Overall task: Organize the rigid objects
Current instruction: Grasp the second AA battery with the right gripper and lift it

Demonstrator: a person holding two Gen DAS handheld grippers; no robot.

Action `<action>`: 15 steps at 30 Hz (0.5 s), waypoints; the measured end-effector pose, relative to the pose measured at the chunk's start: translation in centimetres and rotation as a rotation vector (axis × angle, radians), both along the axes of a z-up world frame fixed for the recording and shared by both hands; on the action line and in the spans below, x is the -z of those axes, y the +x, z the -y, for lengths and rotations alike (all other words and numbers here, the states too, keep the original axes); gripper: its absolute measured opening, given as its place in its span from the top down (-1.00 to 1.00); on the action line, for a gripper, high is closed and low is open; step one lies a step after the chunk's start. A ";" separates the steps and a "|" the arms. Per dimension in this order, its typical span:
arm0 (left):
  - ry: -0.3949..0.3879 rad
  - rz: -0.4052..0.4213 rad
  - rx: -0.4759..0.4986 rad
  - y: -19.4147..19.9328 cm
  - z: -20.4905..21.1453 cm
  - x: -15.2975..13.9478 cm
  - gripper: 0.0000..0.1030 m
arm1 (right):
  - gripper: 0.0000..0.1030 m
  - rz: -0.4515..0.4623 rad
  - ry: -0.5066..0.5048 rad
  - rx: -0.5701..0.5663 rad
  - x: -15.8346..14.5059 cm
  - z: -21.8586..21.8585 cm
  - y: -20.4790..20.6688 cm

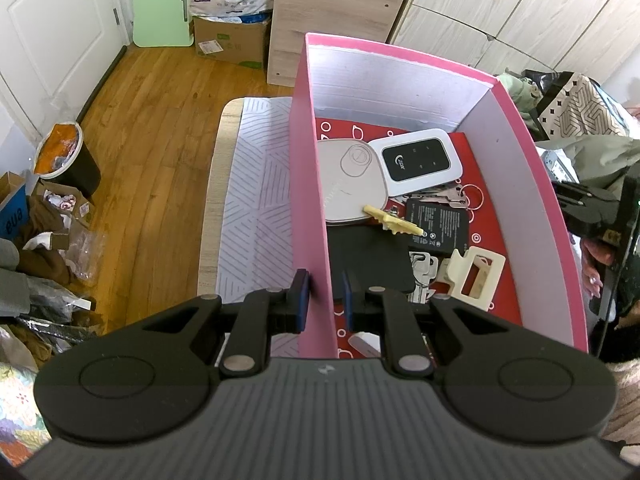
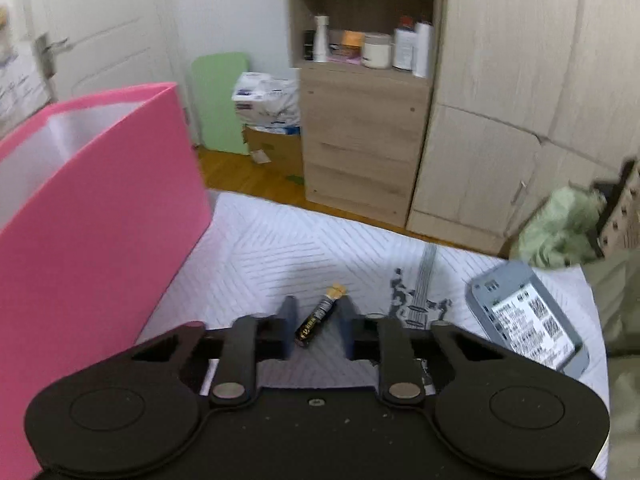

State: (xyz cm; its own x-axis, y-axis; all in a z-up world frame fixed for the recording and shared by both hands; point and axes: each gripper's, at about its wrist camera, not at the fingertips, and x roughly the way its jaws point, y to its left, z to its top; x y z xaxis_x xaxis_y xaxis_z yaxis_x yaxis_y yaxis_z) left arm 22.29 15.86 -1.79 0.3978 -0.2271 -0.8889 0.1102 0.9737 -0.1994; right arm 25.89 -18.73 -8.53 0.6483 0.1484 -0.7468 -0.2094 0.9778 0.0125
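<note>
A pink box (image 1: 308, 184) stands on the patterned table cover; it also shows in the right wrist view (image 2: 100, 216). Inside lie a white pocket router (image 1: 418, 160), a flat white device (image 1: 352, 184), a yellow comb piece (image 1: 394, 222), a black battery pack (image 1: 438, 228), keys (image 1: 456, 196) and a cream clip (image 1: 476, 276). My left gripper (image 1: 326, 300) straddles the box's left wall, one finger on each side, with small gaps to the wall. My right gripper (image 2: 316, 330) is open around a black-and-gold battery (image 2: 318, 320) lying on the cover.
A grey device with a label (image 2: 528, 320) lies on the cover to the right. A green cloth (image 2: 560, 232) sits at the far right. A wooden cabinet (image 2: 360, 140) and wardrobe stand behind. Floor clutter and a bin (image 1: 68, 160) lie left of the table.
</note>
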 end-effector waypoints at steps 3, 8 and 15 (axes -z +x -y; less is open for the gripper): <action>-0.007 -0.001 -0.004 0.1 -0.1 0.0 0.72 | 0.79 -0.014 -0.004 0.005 -0.2 -0.1 -0.2; 0.001 -0.001 0.000 0.2 -0.2 0.1 0.72 | 0.79 -0.025 0.041 0.031 -0.6 0.5 -0.8; 0.000 -0.001 -0.003 0.2 -0.1 0.0 0.72 | 0.79 0.048 0.145 -0.033 -4.9 -0.2 -4.0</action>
State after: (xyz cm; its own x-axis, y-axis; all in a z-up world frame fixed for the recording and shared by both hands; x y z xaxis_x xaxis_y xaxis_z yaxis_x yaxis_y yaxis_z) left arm 22.47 15.97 -1.81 0.3979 -0.2261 -0.8891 0.1076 0.9740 -0.1996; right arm 21.91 -18.52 -3.63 0.6756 0.2744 -0.6843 -0.2455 0.9589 0.1422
